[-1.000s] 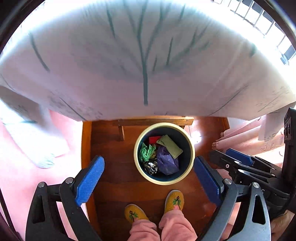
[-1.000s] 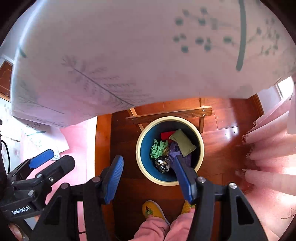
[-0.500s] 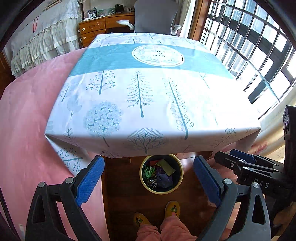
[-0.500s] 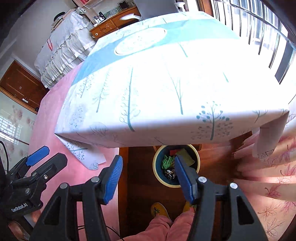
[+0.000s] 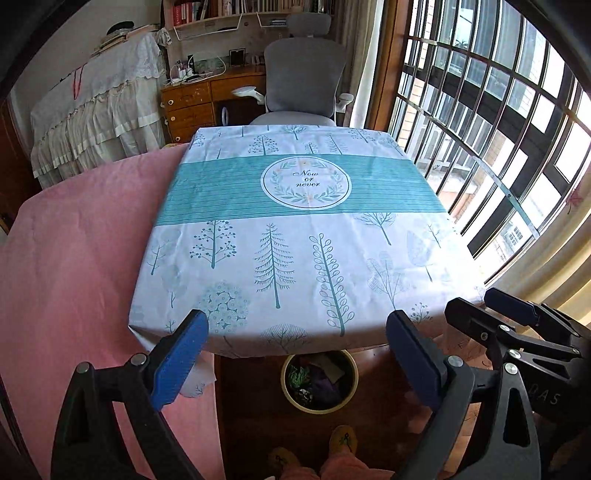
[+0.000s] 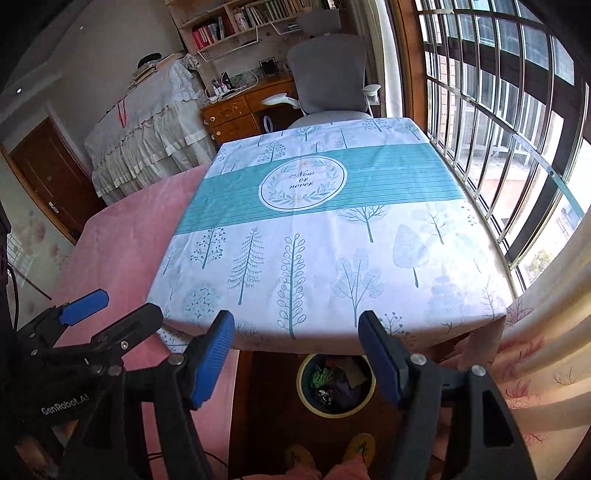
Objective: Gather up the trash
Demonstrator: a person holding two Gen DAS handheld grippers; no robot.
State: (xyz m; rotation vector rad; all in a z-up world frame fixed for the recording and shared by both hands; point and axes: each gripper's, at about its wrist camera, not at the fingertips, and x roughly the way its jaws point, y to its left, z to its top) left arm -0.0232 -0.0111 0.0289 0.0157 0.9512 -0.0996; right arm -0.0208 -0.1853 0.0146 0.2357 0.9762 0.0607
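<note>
Crumpled trash (image 5: 314,382): light, soft; pinch any fold.
Bin (image 5: 352,382): under surface's (image 5: 295,258) near edge.
Claws (image 5: 295,354) (image 6: 295,354): both apart, empty; right just widened.

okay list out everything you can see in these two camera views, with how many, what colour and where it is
Table: one, white cloth with teal trees and a teal band, centre.
Trash bin: one, cream rim, dark inside, on the wooden floor under the table's near edge.
Trash: several pieces, green, purple, tan and silvery, inside the bin.
Bed cover: one, pink, left of the table.
Office chair: one, grey, beyond the table.
Desk: one, wooden with drawers, far wall.
Bookshelf: one, above the desk.
Window bars: many, dark, right.
Slippers: two, yellow, bottom.
Left claw: one, black with blue pads, open, empty.
Right claw: one, same colours, jaws just widened, empty.
</note>
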